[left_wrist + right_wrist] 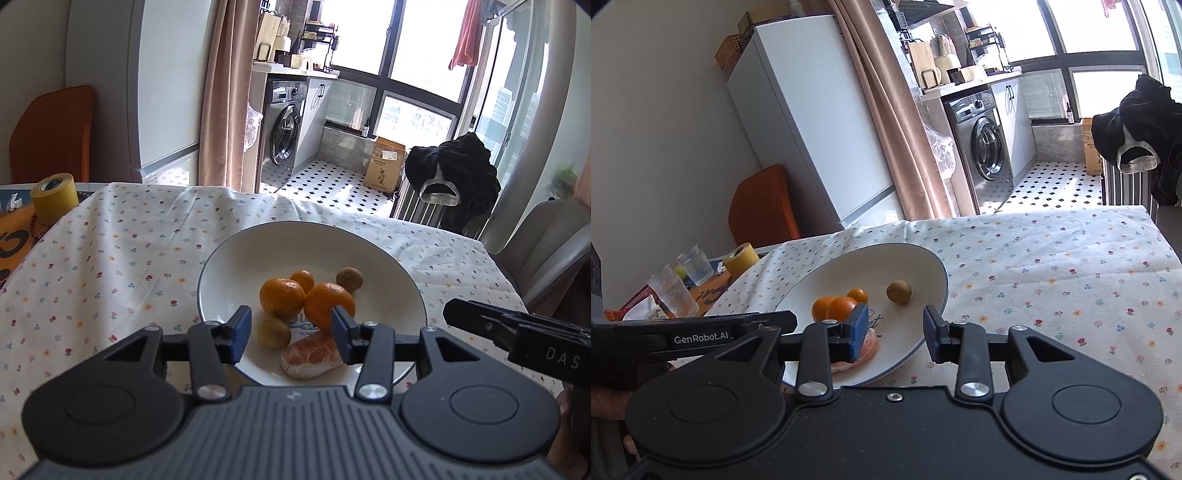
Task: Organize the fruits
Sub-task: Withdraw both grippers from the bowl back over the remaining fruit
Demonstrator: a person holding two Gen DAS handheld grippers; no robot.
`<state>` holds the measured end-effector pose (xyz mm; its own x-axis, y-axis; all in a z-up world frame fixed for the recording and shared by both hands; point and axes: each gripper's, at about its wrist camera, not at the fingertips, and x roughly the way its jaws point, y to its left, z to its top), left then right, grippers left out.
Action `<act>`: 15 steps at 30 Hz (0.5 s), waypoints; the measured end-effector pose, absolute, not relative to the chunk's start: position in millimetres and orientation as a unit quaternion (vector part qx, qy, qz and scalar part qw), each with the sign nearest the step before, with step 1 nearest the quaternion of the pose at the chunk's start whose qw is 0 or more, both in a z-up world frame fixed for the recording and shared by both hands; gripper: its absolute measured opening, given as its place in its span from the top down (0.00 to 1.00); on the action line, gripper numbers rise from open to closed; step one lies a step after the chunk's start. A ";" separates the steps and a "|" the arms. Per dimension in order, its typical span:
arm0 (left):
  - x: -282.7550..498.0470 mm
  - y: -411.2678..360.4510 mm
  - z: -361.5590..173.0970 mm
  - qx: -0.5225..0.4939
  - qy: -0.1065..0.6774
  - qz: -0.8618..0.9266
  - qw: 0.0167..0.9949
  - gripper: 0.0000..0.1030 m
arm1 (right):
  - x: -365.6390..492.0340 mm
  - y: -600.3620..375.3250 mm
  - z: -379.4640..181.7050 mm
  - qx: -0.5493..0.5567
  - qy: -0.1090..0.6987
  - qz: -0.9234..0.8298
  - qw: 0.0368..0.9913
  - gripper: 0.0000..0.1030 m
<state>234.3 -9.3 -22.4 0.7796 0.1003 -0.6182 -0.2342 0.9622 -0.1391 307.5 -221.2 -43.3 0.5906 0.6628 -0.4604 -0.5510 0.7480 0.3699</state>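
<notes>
I have the left tool [290, 334] hanging over the near edge of the white bowl [229, 258], its two blue-padded fingers spread wide and holding nothing. The bowl sits on the flowered cloth [110, 258] that covers the worktop. In it I see three oranges [282, 297] bunched together, touching, a small brown fruit [349, 277] set just behind them, a yellowish one [274, 332] nearer me, and a peeled citrus piece [312, 356] by the near rim, below my right finger. My right tool [895, 334] sits beside the bowl's right edge, fingers also parted and empty, one over the bowl and one outside the rim. A roll of yellow tape [53, 197] stands far left.
</notes>
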 end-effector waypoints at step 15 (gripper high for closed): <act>185.8 17.7 -2.2 -0.125 0.294 0.111 0.941 0.45 | 286.7 -212.5 -23.2 0.068 0.287 0.343 0.892 0.56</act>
